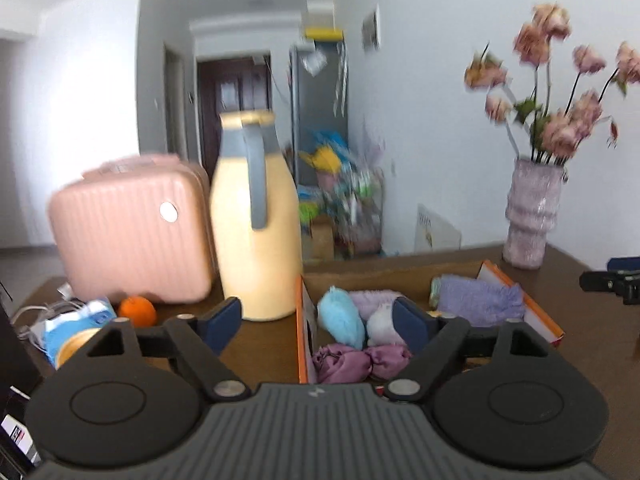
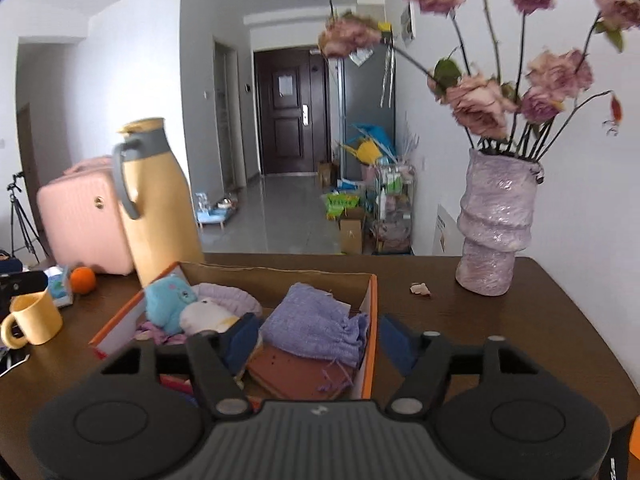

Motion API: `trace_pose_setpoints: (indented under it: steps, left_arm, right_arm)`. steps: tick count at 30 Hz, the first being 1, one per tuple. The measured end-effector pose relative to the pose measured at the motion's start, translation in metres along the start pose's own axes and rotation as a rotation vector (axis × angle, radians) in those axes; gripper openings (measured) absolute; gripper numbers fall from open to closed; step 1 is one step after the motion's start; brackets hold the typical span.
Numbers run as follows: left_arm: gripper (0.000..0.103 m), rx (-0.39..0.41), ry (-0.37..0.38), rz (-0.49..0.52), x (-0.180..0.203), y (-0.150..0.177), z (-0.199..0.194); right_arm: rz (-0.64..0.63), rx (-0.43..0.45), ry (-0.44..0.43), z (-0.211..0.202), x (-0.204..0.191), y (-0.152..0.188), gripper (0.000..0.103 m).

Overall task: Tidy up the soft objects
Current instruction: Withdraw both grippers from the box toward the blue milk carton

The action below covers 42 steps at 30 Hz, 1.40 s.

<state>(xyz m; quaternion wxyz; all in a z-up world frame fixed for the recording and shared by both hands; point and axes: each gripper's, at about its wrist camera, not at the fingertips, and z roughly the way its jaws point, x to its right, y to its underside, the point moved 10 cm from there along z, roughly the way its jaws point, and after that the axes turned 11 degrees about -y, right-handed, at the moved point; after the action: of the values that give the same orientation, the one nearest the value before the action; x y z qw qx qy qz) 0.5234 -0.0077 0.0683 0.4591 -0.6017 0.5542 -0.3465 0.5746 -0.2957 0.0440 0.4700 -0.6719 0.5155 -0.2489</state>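
Note:
An open cardboard box with orange edges (image 1: pixel 301 312) (image 2: pixel 371 312) sits on the brown table. It holds a blue plush (image 1: pixel 341 318) (image 2: pixel 166 300), a white plush (image 1: pixel 382 324) (image 2: pixel 206 312), a crumpled purple cloth (image 1: pixel 356 360), and a folded lavender towel (image 1: pixel 478 300) (image 2: pixel 316 322). My left gripper (image 1: pixel 318 320) is open and empty, above the box's near left corner. My right gripper (image 2: pixel 316 342) is open and empty, straddling the box's right wall above the towel.
A yellow thermos jug (image 1: pixel 256 220) (image 2: pixel 154 200) and a pink mini suitcase (image 1: pixel 132 232) (image 2: pixel 80 216) stand left of the box, with an orange (image 1: pixel 137 311) (image 2: pixel 83 279) and a yellow mug (image 2: pixel 34 318). A purple vase of flowers (image 1: pixel 528 216) (image 2: pixel 494 224) stands at the right.

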Motion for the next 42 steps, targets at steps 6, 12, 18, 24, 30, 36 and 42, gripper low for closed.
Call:
trace_pose_setpoints:
  steps: [6,12,18,24,30,36,42]
  left_arm:
    - [0.092,0.073,0.002,0.000,0.002,0.010,-0.052]
    - [0.093,0.106,0.001,-0.017,-0.003,0.020,-0.088]
    - [0.099,0.134,-0.064,-0.011,-0.012,0.050,-0.134]
    - [0.101,0.156,-0.025,-0.044,-0.014,0.105,-0.195]
    - [0.102,0.100,-0.022,-0.045,-0.023,0.153,-0.231]
    - [0.103,0.056,-0.009,-0.007,-0.029,0.181,-0.250]
    - [0.103,0.051,-0.025,-0.040,-0.032,0.178,-0.239]
  right_arm:
    - [-0.021,0.108,-0.004,-0.043,-0.014,0.013,0.090]
    - [-0.009,0.170,-0.015,-0.077,-0.027,0.017,0.090]
    - [-0.019,0.213,-0.013,-0.116,-0.047,0.038,0.090]
    - [-0.036,0.248,-0.051,-0.167,-0.082,0.093,0.091]
    - [-0.020,0.196,-0.074,-0.201,-0.114,0.160,0.091]
    - [-0.037,0.180,-0.086,-0.233,-0.140,0.205,0.095]
    - [-0.045,0.154,-0.093,-0.230,-0.147,0.211,0.095]
